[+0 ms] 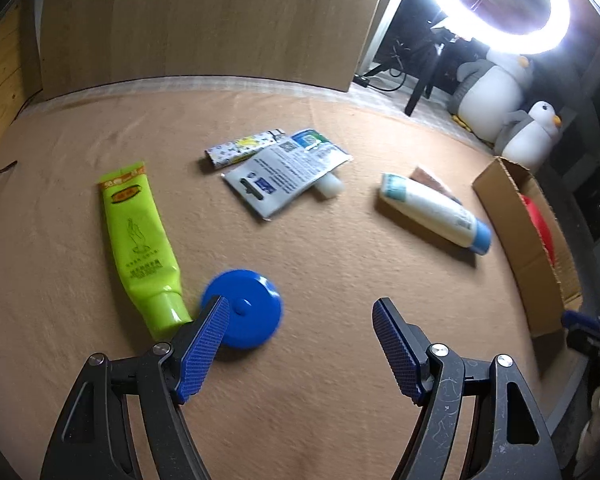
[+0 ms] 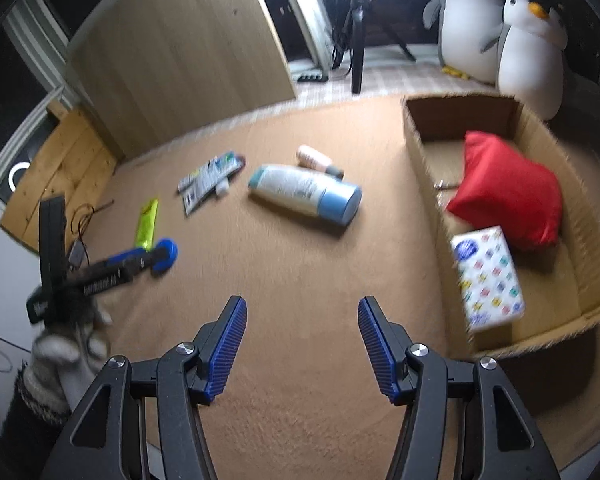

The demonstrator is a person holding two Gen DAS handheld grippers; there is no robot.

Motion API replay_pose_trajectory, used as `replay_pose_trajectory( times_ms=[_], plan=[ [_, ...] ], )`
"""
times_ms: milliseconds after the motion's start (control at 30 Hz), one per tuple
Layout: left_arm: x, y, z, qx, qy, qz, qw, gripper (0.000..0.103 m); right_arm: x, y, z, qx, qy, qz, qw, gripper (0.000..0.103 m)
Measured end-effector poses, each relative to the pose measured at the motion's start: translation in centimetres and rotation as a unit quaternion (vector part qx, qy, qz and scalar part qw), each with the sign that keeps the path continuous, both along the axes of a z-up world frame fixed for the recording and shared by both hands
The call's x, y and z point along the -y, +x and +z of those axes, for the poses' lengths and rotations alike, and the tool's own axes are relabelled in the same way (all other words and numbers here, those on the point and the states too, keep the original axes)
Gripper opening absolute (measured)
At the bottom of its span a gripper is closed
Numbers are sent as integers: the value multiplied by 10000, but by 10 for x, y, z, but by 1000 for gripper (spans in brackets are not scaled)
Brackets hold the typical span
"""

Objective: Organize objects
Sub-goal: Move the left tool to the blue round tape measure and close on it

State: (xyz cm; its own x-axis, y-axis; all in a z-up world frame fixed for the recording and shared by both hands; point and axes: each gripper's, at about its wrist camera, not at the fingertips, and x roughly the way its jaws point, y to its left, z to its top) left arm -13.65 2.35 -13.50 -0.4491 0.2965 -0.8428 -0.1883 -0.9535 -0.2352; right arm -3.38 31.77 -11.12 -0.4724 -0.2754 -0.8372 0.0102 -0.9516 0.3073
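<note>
Tan cloth bearing blue disc near green tube, white bottle centre, cardboard box right; left gripper and right gripper both agape, empty.

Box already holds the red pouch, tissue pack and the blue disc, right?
Not the blue disc: it lies on the cloth by the green tube, as the left wrist view shows. The box holds the red pouch and tissue pack.
</note>
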Motion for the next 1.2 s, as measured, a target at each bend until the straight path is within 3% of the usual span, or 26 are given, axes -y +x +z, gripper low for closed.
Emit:
replay_pose_trajectory(
  times_ms=[533,767,1200],
  plan=[
    [-3,-15,-14,5,-8,-460,9989,70,4,3,-18,354,-92,-87,9993,54],
    [5,-17,-15,-43,208,-483,9986,70,10,1,-23,453,-105,-24,9989,54],
    [1,-11,-28,40,-332,-570,9978,70,16,6,-35,572,-299,90,9979,54]
  ],
)
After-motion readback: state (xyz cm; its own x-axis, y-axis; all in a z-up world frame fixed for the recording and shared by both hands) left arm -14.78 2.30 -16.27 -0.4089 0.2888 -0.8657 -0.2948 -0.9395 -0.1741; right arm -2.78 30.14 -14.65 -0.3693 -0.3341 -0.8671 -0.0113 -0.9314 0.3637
